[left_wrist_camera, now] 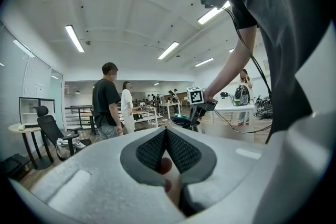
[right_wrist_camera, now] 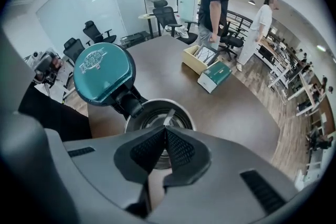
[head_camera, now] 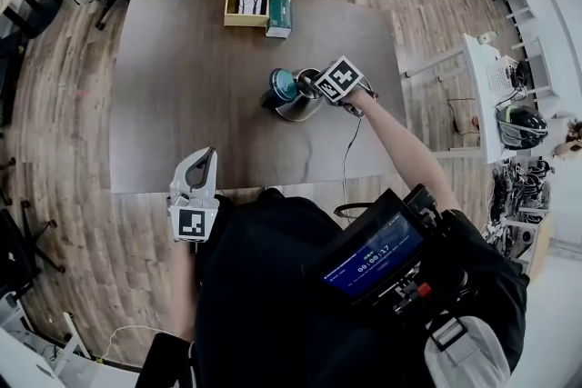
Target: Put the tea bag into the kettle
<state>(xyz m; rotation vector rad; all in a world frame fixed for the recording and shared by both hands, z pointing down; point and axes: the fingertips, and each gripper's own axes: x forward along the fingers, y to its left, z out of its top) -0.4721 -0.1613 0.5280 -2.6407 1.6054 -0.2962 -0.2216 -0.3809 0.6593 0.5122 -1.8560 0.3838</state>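
Both pairs of jaws were closed. The right hand-held gripper [right_wrist_camera: 165,127] pinched the tea bag [right_wrist_camera: 169,114] above the open kettle [right_wrist_camera: 135,114]; the left hand-held gripper [left_wrist_camera: 166,129] held nothing.

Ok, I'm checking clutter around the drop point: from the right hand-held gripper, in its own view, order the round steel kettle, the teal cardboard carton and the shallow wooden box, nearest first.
1. Round steel kettle, directly under the right hand-held gripper.
2. Teal cardboard carton, beyond it, to the right.
3. Shallow wooden box, just behind the carton.

Right gripper [head_camera: 318,87] at the open kettle [head_camera: 296,102] — left gripper [head_camera: 202,168] well apart, by the table [head_camera: 173,77] edge
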